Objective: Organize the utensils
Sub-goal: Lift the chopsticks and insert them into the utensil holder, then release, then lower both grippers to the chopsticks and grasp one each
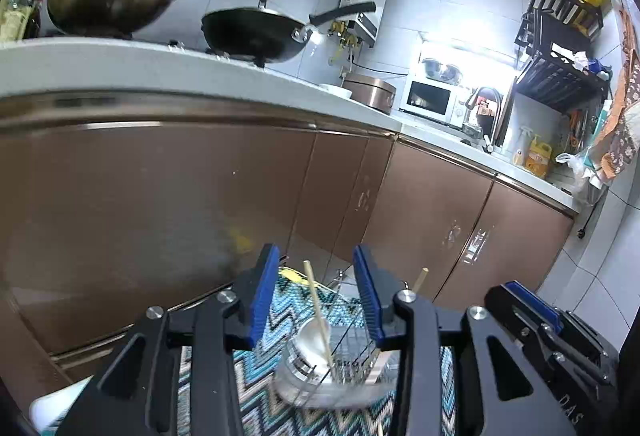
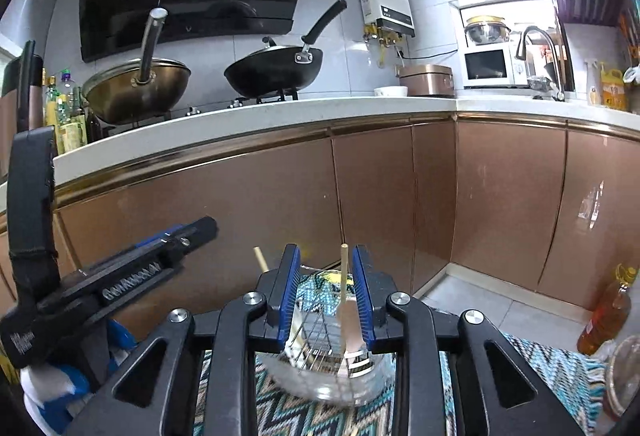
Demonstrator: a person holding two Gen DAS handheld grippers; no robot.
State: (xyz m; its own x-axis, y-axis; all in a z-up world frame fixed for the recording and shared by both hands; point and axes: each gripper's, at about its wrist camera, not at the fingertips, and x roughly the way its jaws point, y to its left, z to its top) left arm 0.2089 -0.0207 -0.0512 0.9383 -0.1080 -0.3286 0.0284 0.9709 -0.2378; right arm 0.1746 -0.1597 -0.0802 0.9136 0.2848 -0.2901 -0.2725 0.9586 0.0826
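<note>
A clear glass jar [image 1: 320, 380] stands on a zigzag-patterned mat [image 1: 280, 316] and holds a wire skimmer and wooden-handled utensils. One wooden stick [image 1: 316, 308] leans out of it, and another wooden tip [image 1: 420, 278] shows to the right. My left gripper [image 1: 316, 300] is open above the jar, its blue pads on either side of the stick, touching nothing. My right gripper [image 2: 326, 296] is open above the same jar [image 2: 332, 368], with a wooden handle [image 2: 344, 276] upright between its pads, apart from both. A second stick [image 2: 261, 259] pokes up left of it.
Brown cabinet doors [image 2: 380, 196] and a white counter edge [image 2: 240, 120] rise just behind the jar. Two woks [image 2: 276, 68] sit on the stove. An oil bottle [image 2: 608, 312] and a glass jar [image 2: 624, 376] stand at the right on the floor. The left gripper body [image 2: 120, 276] is at the left.
</note>
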